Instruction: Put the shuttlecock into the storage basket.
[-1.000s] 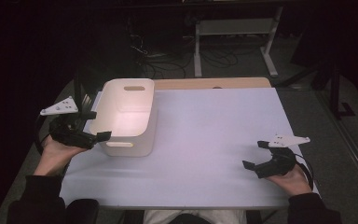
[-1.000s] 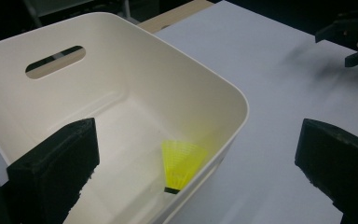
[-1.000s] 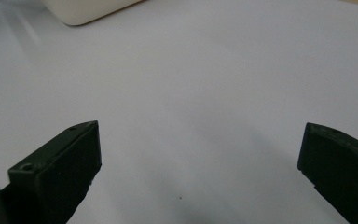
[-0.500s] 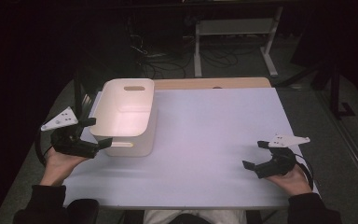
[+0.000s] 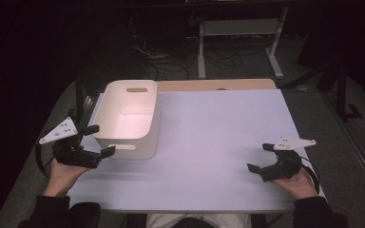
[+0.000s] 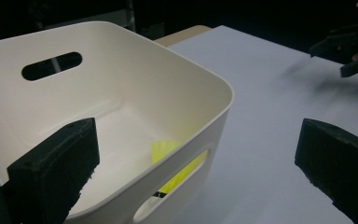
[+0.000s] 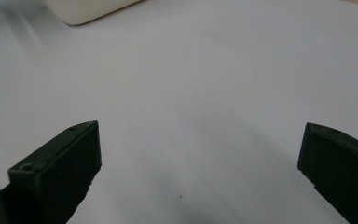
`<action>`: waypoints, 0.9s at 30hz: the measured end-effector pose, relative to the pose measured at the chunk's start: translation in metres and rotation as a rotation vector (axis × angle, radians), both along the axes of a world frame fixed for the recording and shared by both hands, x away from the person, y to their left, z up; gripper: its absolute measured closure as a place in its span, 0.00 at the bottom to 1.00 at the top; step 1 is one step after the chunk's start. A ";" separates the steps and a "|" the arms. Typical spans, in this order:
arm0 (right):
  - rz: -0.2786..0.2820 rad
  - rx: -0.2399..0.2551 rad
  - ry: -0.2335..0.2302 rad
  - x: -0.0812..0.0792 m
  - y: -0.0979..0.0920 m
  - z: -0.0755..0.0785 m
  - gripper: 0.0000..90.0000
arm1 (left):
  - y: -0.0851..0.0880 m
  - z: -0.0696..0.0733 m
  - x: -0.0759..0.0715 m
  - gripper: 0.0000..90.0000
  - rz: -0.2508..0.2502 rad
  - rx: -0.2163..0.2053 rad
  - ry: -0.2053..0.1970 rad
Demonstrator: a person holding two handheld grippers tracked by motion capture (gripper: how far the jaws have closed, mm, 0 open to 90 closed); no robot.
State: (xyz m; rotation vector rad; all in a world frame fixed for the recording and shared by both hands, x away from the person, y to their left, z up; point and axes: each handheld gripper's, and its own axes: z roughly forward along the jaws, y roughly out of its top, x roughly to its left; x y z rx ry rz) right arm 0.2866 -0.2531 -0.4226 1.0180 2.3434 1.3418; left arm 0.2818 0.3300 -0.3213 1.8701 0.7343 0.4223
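A white plastic bin [image 5: 126, 118] with handle slots stands on the left part of the white table [image 5: 218, 128]. In the left gripper view a yellow object [image 6: 164, 150] lies on the bin's floor, partly hidden by the bin's near wall [image 6: 200, 140]. My left gripper [image 5: 100, 140] hovers open at the bin's near left corner, holding nothing, and its jaws straddle that corner [image 6: 198, 126]. My right gripper [image 5: 259, 156] rests open low over the table's right front, apart from the bin, with bare table between its jaws [image 7: 200, 127].
A strip of wooden tabletop [image 5: 214, 84] shows beyond the white sheet's far edge. Behind the table, a metal stand [image 5: 240, 33] and cables [image 5: 157, 61] sit on the dark floor. The bin's corner [image 7: 88, 9] appears at the top left of the right gripper view.
My left gripper has drawn back toward the person's side, from beside the bin's left wall to its near left corner. The right gripper has stayed put.
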 end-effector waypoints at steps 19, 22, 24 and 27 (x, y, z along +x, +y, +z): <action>0.000 -0.002 0.001 0.000 0.000 0.000 0.00 | 0.002 -0.022 -0.018 0.00 0.017 -0.042 -0.033; -0.001 -0.002 0.000 0.000 0.000 0.000 0.00 | 0.003 -0.025 -0.020 0.00 0.020 -0.047 -0.039; -0.002 -0.002 0.000 0.000 0.000 0.000 0.00 | 0.004 -0.027 -0.023 0.00 0.031 -0.053 -0.045; -0.006 0.001 -0.002 0.000 0.000 0.000 0.00 | 0.005 -0.029 -0.026 0.00 0.032 -0.054 -0.050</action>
